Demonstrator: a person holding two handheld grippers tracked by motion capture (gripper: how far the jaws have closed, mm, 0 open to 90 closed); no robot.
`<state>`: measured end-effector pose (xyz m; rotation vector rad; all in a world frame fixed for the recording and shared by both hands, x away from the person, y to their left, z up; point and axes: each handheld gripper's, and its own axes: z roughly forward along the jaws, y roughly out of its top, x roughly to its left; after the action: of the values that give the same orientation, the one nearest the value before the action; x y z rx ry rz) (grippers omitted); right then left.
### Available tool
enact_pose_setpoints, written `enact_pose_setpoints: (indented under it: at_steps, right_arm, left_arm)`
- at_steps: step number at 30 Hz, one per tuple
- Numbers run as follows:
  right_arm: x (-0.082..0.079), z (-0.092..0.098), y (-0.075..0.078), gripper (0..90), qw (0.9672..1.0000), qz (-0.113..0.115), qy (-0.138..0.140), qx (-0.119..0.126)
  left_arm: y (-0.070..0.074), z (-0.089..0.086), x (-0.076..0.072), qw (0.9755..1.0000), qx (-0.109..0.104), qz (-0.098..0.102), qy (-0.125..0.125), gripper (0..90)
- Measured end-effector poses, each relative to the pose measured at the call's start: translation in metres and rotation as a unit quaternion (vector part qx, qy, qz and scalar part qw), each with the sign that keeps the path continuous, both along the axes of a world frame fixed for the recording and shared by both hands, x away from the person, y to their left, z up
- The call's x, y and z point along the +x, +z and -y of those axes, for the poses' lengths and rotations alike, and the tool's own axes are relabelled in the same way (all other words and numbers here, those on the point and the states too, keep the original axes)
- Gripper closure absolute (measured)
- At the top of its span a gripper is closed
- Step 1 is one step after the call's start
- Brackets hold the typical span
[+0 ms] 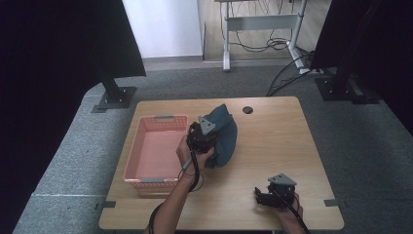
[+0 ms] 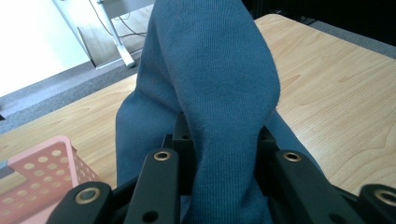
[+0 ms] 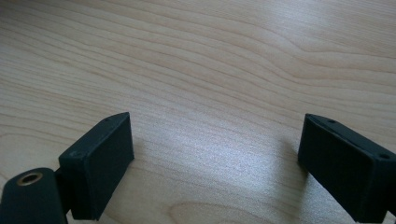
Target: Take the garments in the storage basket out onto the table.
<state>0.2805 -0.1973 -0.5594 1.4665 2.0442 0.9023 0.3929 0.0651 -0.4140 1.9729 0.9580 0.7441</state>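
Cloth (image 2: 210,93), blue, is clamped in the left tongs (image 1: 204,134) just beside the pink basket (image 1: 141,146) but not yet in it, so the likely drop remains, while the right tongs (image 3: 215,163) rest apart and empty over the bench (image 1: 272,141).

Wooden surface (image 1: 272,141) on grey carpet (image 1: 370,146), round cable hole (image 1: 248,109) near far edge; white desk frame (image 1: 260,22) with cables (image 1: 272,45) beyond.
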Motion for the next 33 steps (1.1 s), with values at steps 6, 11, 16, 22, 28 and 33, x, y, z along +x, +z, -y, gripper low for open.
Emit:
enact_pose_setpoints:
  at_steps: [6,11,16,22,28,33]
  right_arm:
    - [0.000,0.000,0.000,9.7,1.0000,0.000,0.000,0.000]
    - [0.000,0.000,0.000,9.7,1.0000,0.000,0.000,0.000]
    - [0.000,0.000,0.000,9.7,1.0000,0.000,0.001,0.000]
    - [0.000,0.000,0.000,9.6,1.0000,0.000,0.000,-0.001]
    - [0.000,0.000,0.000,9.6,1.0000,0.001,0.000,-0.001]
    - [0.000,0.000,0.000,9.6,1.0000,0.000,0.000,-0.001]
  left_arm:
    - [-0.003,0.002,0.000,1.0000,0.001,-0.002,-0.002,71.5]
    - [-0.007,0.003,0.000,1.0000,0.002,-0.006,-0.003,71.5]
    - [-0.013,0.001,0.001,0.9999,0.003,-0.013,-0.002,71.5]
    - [-0.020,0.001,0.001,0.9998,0.002,-0.020,-0.002,71.5]
    - [-0.025,0.000,0.002,0.9997,0.003,-0.025,-0.003,71.4]
    - [-0.030,-0.001,0.001,0.9995,0.003,-0.030,-0.003,71.4]
